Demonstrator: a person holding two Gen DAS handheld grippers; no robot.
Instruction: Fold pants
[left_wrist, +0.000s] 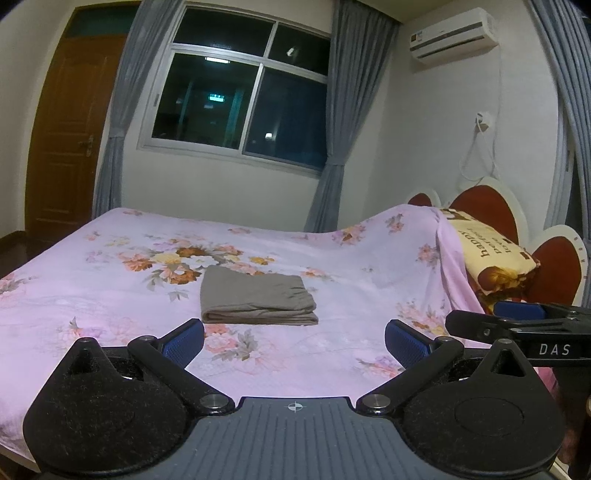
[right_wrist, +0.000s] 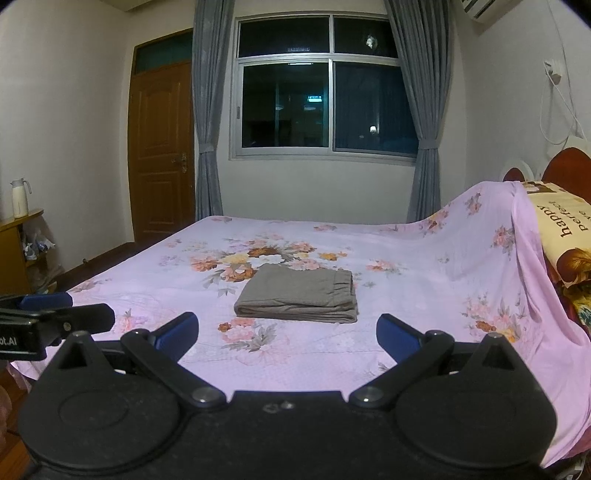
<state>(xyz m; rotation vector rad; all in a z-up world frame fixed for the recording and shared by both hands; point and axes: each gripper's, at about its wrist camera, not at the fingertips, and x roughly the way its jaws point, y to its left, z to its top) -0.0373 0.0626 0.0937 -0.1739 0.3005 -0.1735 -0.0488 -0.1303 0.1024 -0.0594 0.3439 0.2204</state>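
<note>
Left gripper (left_wrist: 294, 338) and right gripper (right_wrist: 287, 332) side by side, level, jaws spread wide and empty, short of folded grey pants (left_wrist: 257, 296) on floral bedsheet (left_wrist: 92, 280).

Between my spread left gripper (left_wrist: 294, 341) and the folded pants (left_wrist: 257, 295) lies only flat bedsheet (left_wrist: 110, 291), nothing in the way. My right gripper (right_wrist: 287, 338), fingers wide too, has the same bare run. To the right, the sheet rises over a pillow (left_wrist: 491, 254) against the headboard (left_wrist: 484, 201), closing that side.
</note>
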